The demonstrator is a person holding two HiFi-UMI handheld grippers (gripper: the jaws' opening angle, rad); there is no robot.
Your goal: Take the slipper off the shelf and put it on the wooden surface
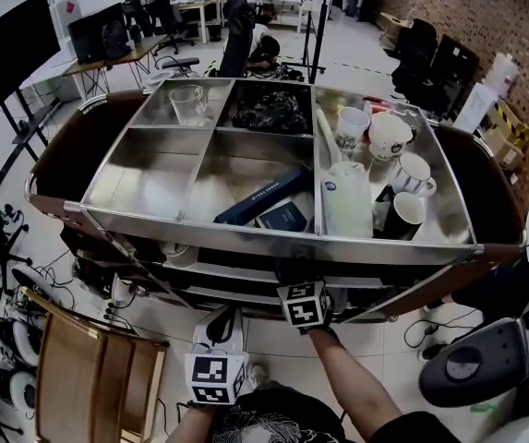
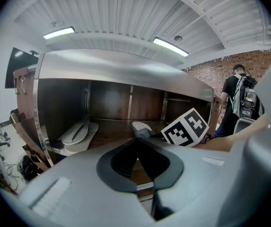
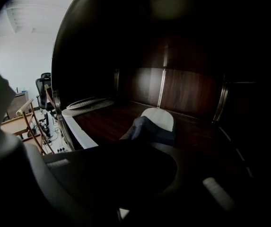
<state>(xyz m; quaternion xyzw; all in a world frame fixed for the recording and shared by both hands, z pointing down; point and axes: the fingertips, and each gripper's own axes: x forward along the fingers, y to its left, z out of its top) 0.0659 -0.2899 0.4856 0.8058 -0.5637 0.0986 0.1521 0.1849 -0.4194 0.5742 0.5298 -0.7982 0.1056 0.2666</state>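
Your right gripper (image 3: 131, 140) is pinched narrow on the slipper (image 3: 150, 123), which lies mid-shelf (image 3: 102, 124). Check the grip is firm, then draw it straight out, low. Your left gripper (image 2: 136, 143) is closed and empty; hold it aside.

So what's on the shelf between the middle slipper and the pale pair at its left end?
Nothing: only bare dark shelf board lies between the slipper and the pale pair. The right gripper view shows it best; the left gripper view agrees.
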